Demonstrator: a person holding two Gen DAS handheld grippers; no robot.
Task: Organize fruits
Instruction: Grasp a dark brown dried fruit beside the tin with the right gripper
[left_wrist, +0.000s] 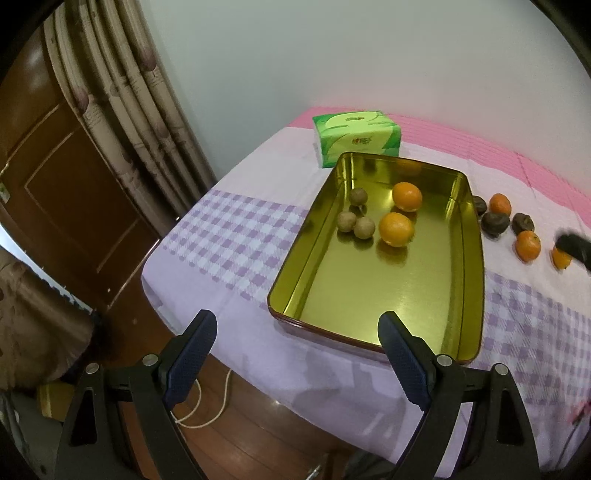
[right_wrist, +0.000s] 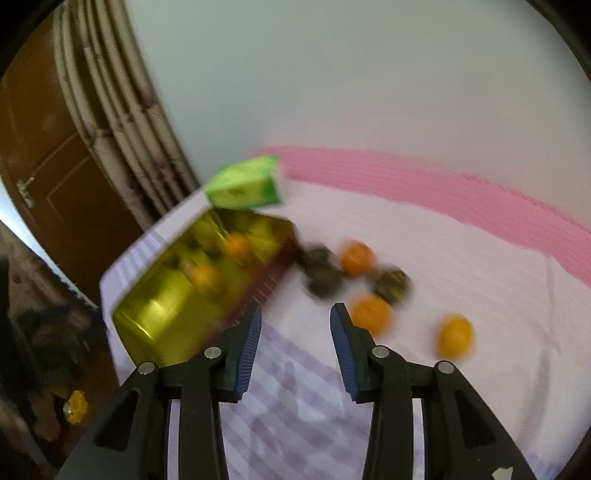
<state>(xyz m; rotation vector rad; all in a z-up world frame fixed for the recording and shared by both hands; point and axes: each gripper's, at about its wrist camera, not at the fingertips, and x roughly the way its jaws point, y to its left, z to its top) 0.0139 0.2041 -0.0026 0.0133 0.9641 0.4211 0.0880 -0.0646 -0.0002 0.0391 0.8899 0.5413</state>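
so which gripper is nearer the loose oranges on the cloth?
Right. The right gripper hovers just short of the loose oranges; the left gripper sits at the gold tray, across from them.
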